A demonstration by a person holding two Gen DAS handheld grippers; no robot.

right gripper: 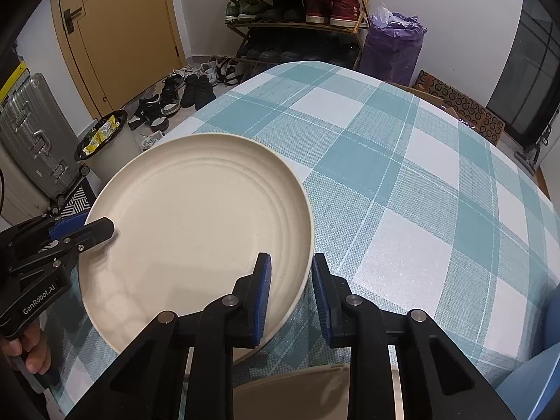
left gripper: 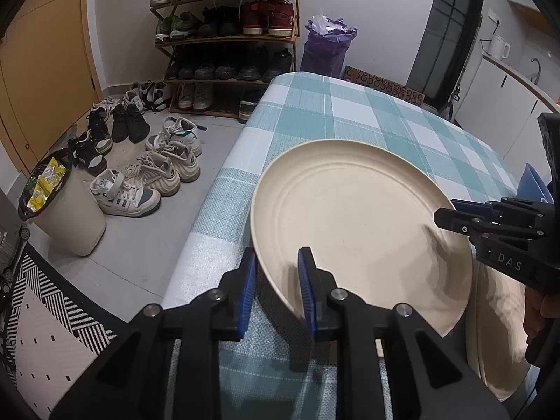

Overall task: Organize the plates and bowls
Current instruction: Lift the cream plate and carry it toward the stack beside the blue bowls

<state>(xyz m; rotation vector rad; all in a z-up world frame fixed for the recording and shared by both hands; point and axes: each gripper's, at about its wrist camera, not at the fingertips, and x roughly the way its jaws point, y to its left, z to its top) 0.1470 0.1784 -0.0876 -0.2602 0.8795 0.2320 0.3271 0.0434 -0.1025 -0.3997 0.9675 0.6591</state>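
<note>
A table [right gripper: 402, 182] draped in a teal-and-white checked cloth is filling the room's foreground, with a shoe rack [left gripper: 227, 35] and scattered shoes standing well beyond it on the floor. On the cloth near the table's edge, a wide cream plate [left gripper: 350, 224] is sitting tilted, one side appearing lifted clear of the fabric, while a person is working a handheld gripper in each hand. The left gripper [left gripper: 276, 287] is closing its blue-padded fingers [left gripper: 306, 280] on the plate's near rim, one pad inside the dish and one outside, the pads looking pressed against the lip. The right gripper [right gripper: 290, 297] is doing the same on the opposite side, straddling the rim with its pads seeming clamped on it. A second cream dish [left gripper: 504, 332] is lying just beside and partly beneath the first, and something blue [right gripper: 535, 378] is showing at the table's corner; what it is cannot be told.

The plate is looking stiff and matte, probably a light moulded material rather than heavy china, so it should be carrying easily between two grips. Its raised lip is offering the only sensible hold, and the smooth surface is suggesting it could slip if the pads are biting too shallowly. Keeping both grips opposite each other on the rim looks the safest way of lifting it level.
</note>
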